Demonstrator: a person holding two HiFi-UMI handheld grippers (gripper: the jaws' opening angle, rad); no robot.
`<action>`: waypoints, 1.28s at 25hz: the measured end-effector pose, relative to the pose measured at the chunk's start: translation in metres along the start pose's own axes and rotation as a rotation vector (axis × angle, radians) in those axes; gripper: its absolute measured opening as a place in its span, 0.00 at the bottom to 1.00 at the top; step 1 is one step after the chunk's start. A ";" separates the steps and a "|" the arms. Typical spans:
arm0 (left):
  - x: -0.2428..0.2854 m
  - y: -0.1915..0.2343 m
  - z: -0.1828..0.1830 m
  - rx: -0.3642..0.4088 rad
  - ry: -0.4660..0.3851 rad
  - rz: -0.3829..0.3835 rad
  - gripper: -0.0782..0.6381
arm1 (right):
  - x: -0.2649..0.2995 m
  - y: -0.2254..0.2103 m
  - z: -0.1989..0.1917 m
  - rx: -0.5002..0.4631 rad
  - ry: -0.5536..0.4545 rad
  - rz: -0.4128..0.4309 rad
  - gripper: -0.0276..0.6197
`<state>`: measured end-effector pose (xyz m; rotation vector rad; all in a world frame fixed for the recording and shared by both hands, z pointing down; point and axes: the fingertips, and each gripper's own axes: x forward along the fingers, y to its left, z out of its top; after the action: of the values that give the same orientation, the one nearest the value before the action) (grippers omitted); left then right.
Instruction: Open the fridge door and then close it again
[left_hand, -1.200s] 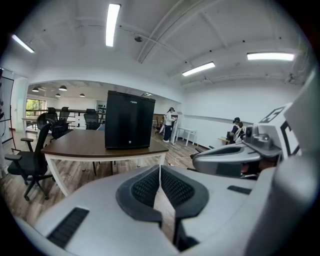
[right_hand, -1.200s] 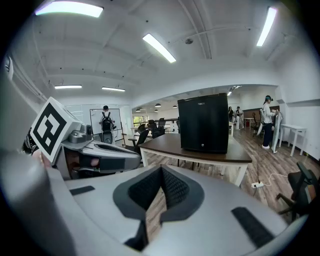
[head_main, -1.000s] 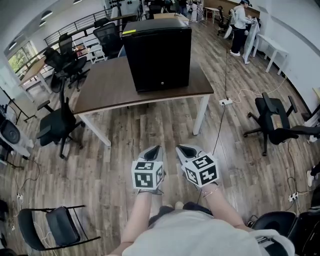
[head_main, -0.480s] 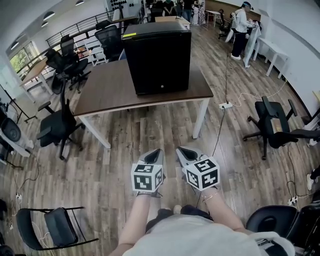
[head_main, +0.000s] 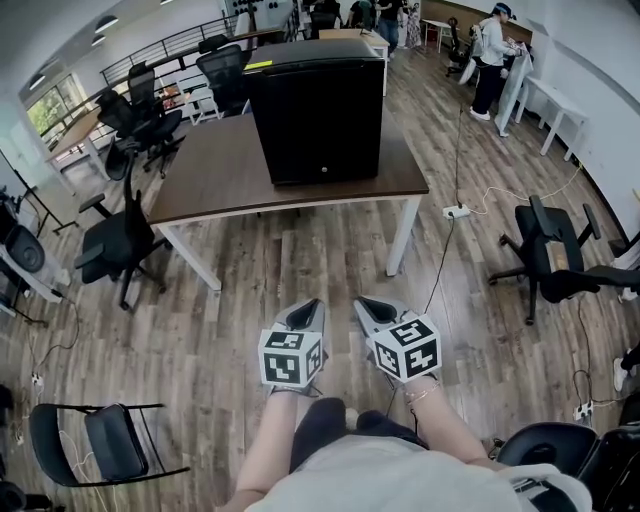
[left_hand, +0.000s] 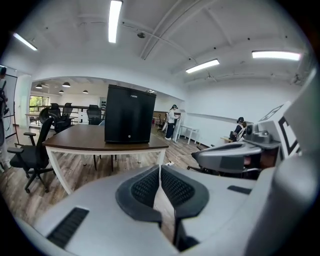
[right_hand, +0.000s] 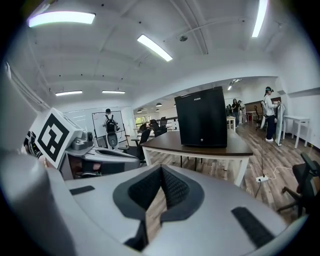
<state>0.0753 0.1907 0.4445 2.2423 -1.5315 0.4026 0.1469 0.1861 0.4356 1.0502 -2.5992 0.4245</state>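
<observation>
Fridge (head_main: 318, 100) top with yellow sticker (head_main: 258, 65) in head view only

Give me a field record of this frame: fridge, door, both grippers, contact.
fridge: black fridge standing on the brown table
door: closed, front facing the person
left: left gripper shut, nothing between its jaws
right: right gripper shut, nothing between its jaws
contact: none; both grippers are apart from the fridge, over the floor short of the table
stage: door not yet opened
</observation>
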 end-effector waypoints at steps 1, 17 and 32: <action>0.001 0.001 0.000 -0.006 0.000 0.008 0.13 | 0.002 -0.001 0.000 0.004 0.001 0.008 0.04; 0.081 0.086 0.070 -0.031 -0.044 -0.030 0.13 | 0.100 -0.062 0.060 -0.014 -0.005 -0.036 0.04; 0.160 0.217 0.147 -0.014 -0.076 -0.114 0.13 | 0.240 -0.087 0.147 -0.023 -0.077 -0.128 0.04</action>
<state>-0.0679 -0.0801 0.4203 2.3453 -1.4301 0.2756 0.0194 -0.0781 0.4082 1.2404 -2.5774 0.3295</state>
